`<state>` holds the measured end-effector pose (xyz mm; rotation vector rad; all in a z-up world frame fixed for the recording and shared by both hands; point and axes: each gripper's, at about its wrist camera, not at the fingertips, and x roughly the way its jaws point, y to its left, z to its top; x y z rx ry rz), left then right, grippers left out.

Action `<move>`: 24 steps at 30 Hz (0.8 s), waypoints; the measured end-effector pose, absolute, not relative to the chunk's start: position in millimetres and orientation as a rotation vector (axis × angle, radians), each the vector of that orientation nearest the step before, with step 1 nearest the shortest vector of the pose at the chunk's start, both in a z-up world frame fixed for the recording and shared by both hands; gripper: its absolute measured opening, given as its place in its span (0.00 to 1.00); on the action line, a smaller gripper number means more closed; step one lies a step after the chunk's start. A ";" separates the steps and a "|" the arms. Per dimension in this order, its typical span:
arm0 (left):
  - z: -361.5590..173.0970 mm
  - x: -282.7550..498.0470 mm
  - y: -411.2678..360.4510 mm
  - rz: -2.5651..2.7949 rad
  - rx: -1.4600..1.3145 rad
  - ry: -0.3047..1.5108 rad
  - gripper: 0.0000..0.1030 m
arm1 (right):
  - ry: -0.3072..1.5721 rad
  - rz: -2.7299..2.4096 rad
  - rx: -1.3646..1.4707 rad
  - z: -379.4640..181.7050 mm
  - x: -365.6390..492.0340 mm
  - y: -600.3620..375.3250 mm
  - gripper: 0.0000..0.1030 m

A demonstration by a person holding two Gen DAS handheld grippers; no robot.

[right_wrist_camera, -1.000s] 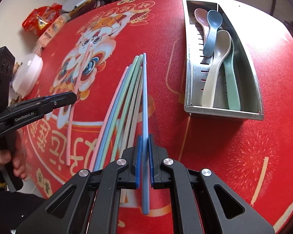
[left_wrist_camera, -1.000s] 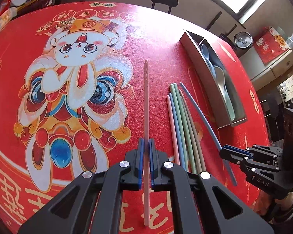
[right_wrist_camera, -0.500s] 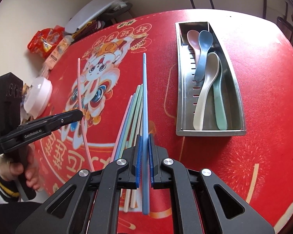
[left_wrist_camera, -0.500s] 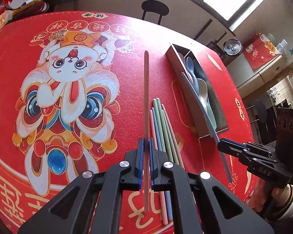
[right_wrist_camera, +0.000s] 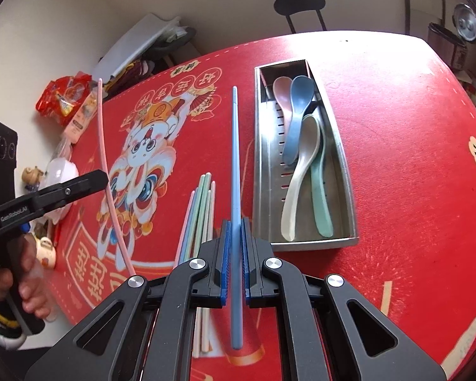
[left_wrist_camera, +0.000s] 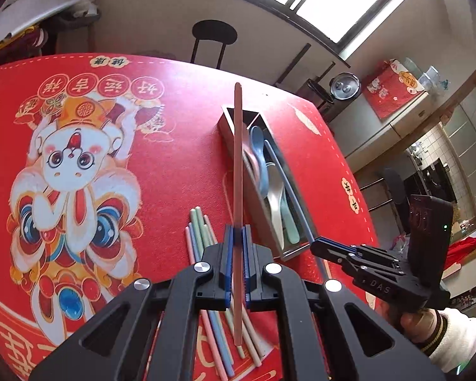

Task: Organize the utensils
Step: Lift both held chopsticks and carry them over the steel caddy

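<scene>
Above red tablecloth [right_wrist_camera: 396, 158], both clamped chopsticks [left_wrist_camera: 238, 165] have risen higher.

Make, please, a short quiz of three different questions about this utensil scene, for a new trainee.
1. True or false: the left gripper is shut on a pink chopstick.
2. How many spoons lie in the metal tray? A) two B) four C) six
3. Fill in: the right gripper holds a ____ chopstick.

Key:
1. True; its pads clamp the stick, which is off the table.
2. B; pink, blue, cream and green.
3. Blue. More chopsticks lie loose on the red tablecloth beside the tray.
</scene>
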<state>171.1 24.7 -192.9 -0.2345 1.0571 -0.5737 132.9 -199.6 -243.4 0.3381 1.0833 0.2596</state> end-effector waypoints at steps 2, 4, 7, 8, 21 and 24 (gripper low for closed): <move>-187.4 176.5 11.8 -0.603 -0.230 1.049 0.05 | 1.075 0.235 0.347 -242.0 135.6 -208.2 0.06; -183.6 182.5 -1.3 -0.633 -0.234 1.047 0.05 | 1.068 0.214 0.361 -241.2 138.5 -217.6 0.06; -183.7 195.2 -21.2 -0.674 -0.261 1.064 0.05 | 1.065 0.186 0.375 -242.2 143.9 -228.6 0.06; -185.6 200.5 -28.1 -0.682 -0.269 1.076 0.05 | 1.066 0.178 0.379 -243.2 146.1 -231.9 0.06; -239.8 277.4 -75.2 -0.637 -0.403 1.214 0.05 | 1.067 0.131 0.384 -254.5 178.7 -255.3 0.06; -255.8 286.2 -83.5 -0.609 -0.385 1.247 0.05 | 1.073 0.129 0.382 -258.4 185.4 -257.7 0.06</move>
